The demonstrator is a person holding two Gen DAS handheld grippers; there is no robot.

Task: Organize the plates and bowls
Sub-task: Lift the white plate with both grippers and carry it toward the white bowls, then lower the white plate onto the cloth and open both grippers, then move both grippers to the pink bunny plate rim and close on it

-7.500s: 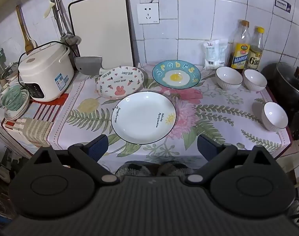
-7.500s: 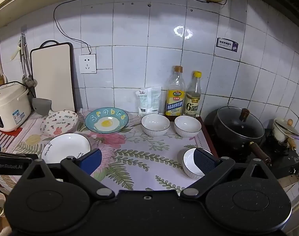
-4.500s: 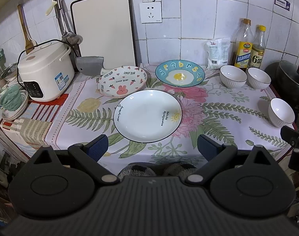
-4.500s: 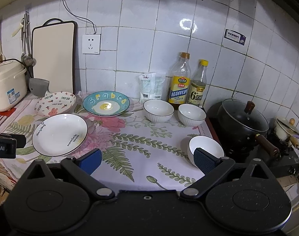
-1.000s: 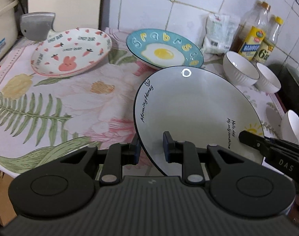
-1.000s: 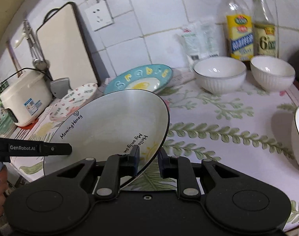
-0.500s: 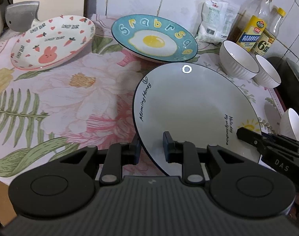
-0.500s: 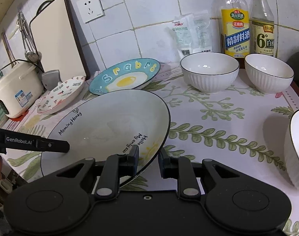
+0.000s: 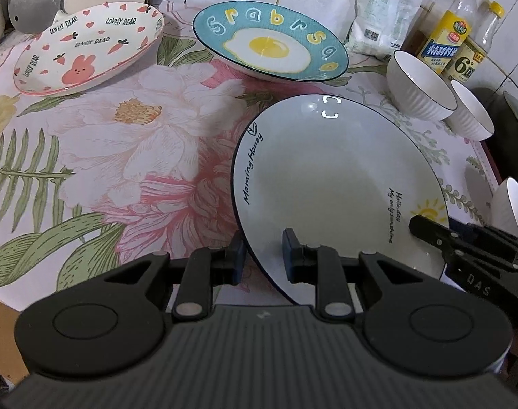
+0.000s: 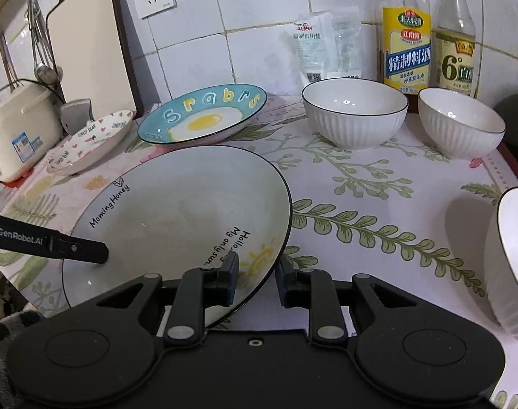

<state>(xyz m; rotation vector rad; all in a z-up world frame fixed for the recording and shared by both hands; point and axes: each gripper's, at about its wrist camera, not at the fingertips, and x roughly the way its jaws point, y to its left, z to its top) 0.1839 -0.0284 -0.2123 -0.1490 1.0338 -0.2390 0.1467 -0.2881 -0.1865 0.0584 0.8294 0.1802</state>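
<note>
Both hand-held grippers have carried the white plate (image 9: 330,184) further toward the blue egg plate (image 9: 271,46), clear of the worktop (image 9: 122,143). Left hand-held gripper (image 9: 260,250) clamps its near-left rim; right hand-held gripper (image 10: 257,274) pinches the near-right rim, plate tilted.

Light: you work under dim, even indoor light from overhead.
Glare: a ring-shaped reflection sits on the white plate (image 9: 330,177), near its far rim.
Shadows: soft, falling beside the bowls (image 10: 356,112).
Distortion: fisheye bends the wall tiles (image 10: 259,6) behind the plate.
Focus: sharp throughout.
</note>
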